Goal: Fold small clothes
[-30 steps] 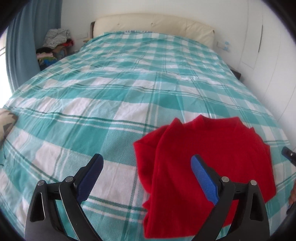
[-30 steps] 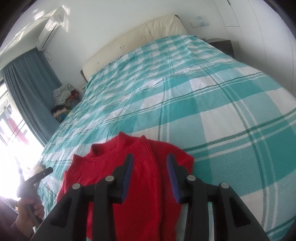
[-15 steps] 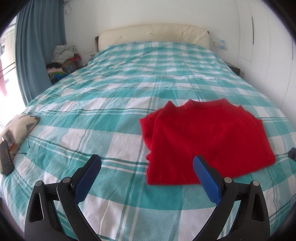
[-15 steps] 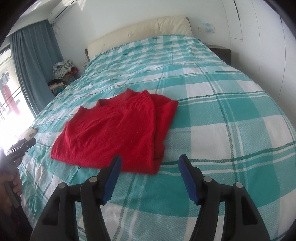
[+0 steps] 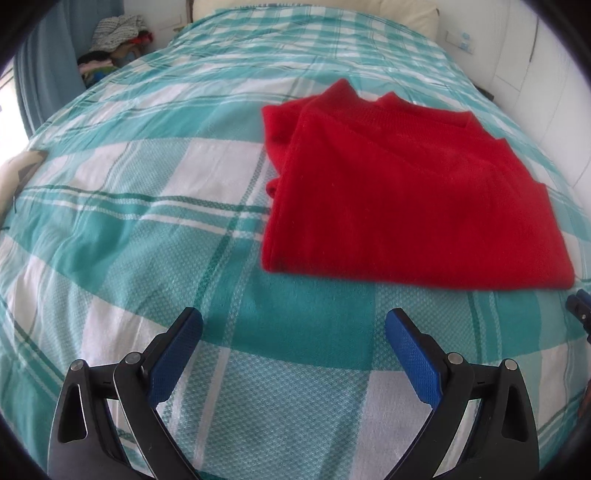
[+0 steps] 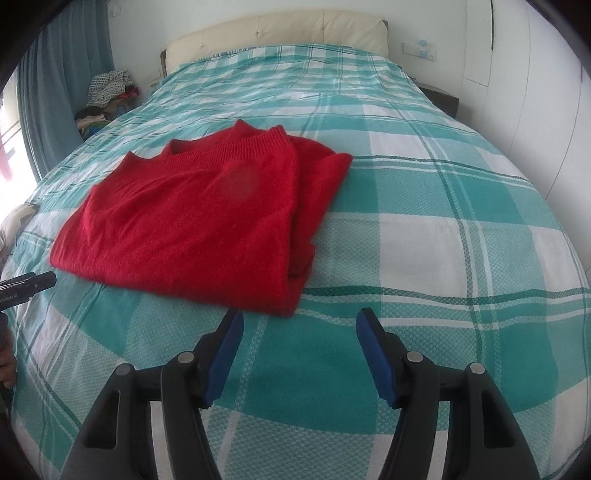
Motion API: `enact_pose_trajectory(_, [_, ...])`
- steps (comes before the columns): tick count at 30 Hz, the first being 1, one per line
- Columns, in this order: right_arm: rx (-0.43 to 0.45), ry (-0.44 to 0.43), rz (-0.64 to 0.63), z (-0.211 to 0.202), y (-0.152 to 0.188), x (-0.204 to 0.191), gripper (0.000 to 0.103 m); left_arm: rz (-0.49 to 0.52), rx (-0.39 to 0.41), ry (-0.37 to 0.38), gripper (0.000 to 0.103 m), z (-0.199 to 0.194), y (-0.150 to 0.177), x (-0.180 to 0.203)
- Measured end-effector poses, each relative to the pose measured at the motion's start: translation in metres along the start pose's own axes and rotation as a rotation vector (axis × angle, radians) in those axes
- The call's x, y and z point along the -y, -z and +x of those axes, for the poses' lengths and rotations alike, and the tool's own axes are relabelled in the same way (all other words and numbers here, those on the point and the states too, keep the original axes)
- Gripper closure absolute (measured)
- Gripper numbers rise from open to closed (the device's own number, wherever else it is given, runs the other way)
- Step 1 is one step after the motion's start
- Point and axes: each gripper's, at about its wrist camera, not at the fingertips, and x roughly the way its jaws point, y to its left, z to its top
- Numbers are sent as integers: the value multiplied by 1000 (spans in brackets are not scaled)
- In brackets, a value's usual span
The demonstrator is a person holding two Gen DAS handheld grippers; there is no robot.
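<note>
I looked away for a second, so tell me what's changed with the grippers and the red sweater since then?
Both grippers pulled back off the red sweater. The right gripper, which had straddled its folded edge, spread wider and now hangs empty above the checked bedspread; the left gripper, open throughout, also backed away. The sweater stayed folded and flat in the same spot on the bed.

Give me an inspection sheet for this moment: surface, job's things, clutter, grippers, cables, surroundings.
Surface: bed with teal-and-white checked cover, lying flat.
Job's things: red sweater, partly folded, lying flat, touched by neither gripper.
Clutter: patterned cushion at the bed's edge.
Grippers: left gripper open, empty; right gripper open, empty; both short of the sweater's near edge.
Cables: nothing seen.
Surroundings: cream headboard, blue curtain, clothes pile, white wall.
</note>
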Motion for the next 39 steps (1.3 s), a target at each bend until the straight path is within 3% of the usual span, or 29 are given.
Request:
enact_pose_trajectory(3, [-49,-2,11,13,7,0,36,6,-12,-7,1,5,3,5])
enact_pose_trajectory(9, [-48,12,-6,21,12,-6,18,2,-33,0,0,12,3,5])
enact_pose_trajectory(16, [-37,37,-37,27,14,-11,10,17,-26,-22,0,13,4,9])
enact_pose_trajectory(39, [-33,51,-45,30,14,-12,4,21,-4,-46,0,10,8,14])
